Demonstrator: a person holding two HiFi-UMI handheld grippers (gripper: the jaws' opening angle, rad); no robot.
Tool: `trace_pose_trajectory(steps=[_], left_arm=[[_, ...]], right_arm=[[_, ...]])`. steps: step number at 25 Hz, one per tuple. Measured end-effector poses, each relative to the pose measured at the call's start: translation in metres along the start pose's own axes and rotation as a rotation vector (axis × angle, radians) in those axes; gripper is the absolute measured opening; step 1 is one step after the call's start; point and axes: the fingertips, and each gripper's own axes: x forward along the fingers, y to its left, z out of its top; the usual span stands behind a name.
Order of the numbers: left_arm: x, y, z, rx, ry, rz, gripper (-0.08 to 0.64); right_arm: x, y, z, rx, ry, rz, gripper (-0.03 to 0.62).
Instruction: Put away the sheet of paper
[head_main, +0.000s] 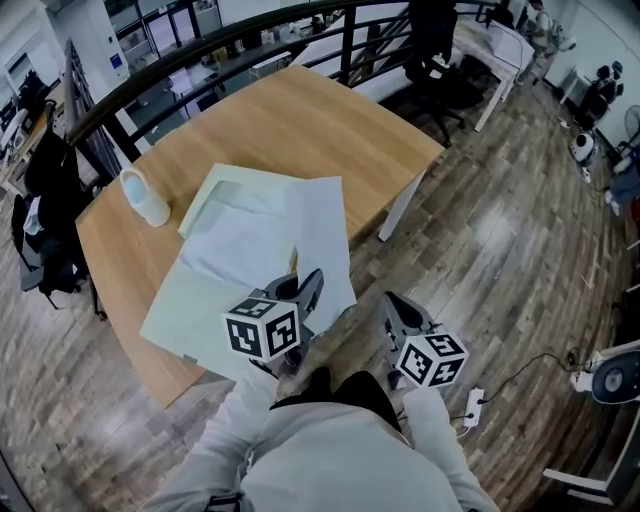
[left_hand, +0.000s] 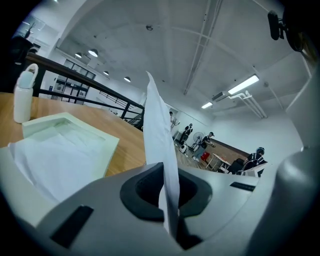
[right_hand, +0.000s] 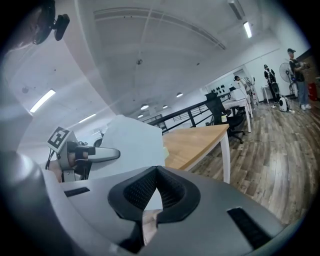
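white bottle (head_main: 145, 197) upright on wooden table (head_main: 330, 120) | black railing (head_main: 200, 45) behind | office chair (head_main: 440, 60) beyond

The left tongs (head_main: 312, 283) are pinching the sheet of paper (head_main: 322, 228) edge-on between fully closed jaws and pointing forward, away from the body. The right tongs (head_main: 391, 303) are hovering just beside them, jaws pressing tip to tip. The left forearm (head_main: 232, 425) and right forearm (head_main: 432, 425) are extending forward, close together.

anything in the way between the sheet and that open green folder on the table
Nothing visible. The left tool pinches the sheet at the edge of the open folder, which holds only white paper; the bottle stands clear beyond its far corner.
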Motion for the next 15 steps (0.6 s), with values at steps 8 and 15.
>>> trace_pose_trajectory(steps=[8,15], left_arm=[[0.026,0.04,0.025,-0.049,-0.063,0.128,0.017],[0.034,0.065,0.061,-0.087,-0.172,0.307,0.017]], right_arm=[[0.066,-0.028,0.035,-0.03,0.048,0.126,0.026],[0.128,-0.037,0.072,-0.106,0.127,0.322,0.026]])
